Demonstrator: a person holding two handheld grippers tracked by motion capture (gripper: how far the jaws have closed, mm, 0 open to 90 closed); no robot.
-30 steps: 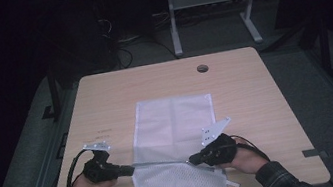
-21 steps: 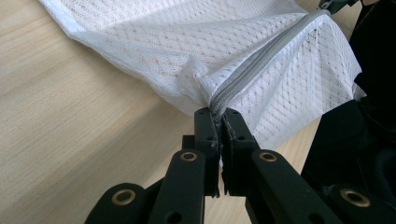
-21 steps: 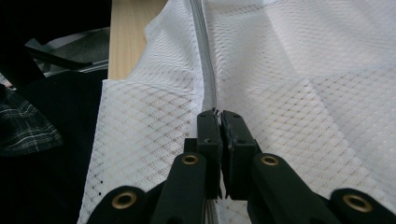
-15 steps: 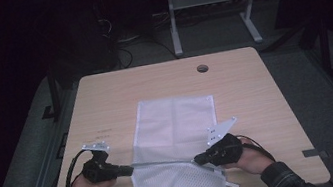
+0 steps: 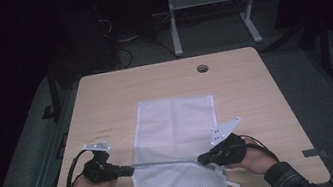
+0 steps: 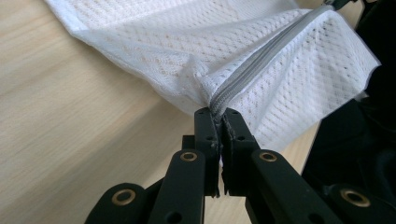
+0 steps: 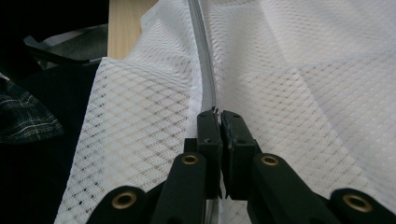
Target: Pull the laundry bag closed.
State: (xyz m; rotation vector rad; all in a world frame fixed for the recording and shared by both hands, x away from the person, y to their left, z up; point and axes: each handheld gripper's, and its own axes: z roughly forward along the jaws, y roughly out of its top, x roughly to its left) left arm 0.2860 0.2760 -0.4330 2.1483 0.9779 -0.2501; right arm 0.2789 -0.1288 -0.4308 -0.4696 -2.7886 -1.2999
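The room around me is dark; what is lit is a pale wooden table with a round hole near its far edge. From the high view, a white mesh bag lies flat in the middle of the table, its near part running toward the near edge. My left claw sits at the bag's left side and my right claw further along toward the right, with the grey zipper drawn in a line between them.

In the left gripper view, my left claw is clamped together on the end of the zipper, where the mesh bunches into a point. The bag is lifted there, off the wood.

In the right gripper view, my right claw is pressed together on the zipper, and a small metal glint between the jaw tips looks like the slider or its pull, though I cannot be sure.

To work this zipper well, I judge that the left should anchor the end firmly while the right travels straight along the track, keeping it taut so no mesh catches in the teeth.
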